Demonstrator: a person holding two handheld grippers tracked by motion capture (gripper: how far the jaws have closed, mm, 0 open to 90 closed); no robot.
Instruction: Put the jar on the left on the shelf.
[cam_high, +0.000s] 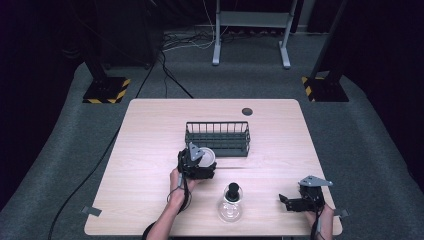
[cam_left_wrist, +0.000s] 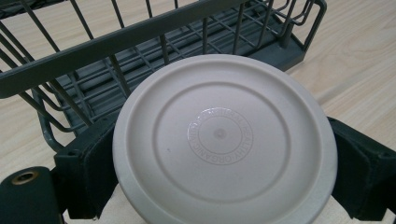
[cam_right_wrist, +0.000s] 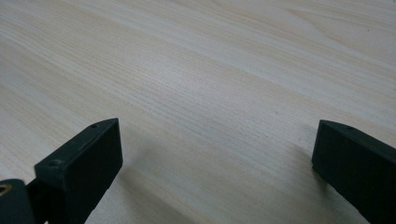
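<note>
left tongs clamp white lid beside wire basket.

The lid was smooth, faintly glossy plastic; the rack matt coated wire; the counter pale matt woodgrain.

My left gripper sits mid-frame in the high view, forearm rising from the bottom edge, fingers clamped on something round. My right gripper rests low at the lower right, pointing left, its fingers spread wide with nothing between them.
</note>
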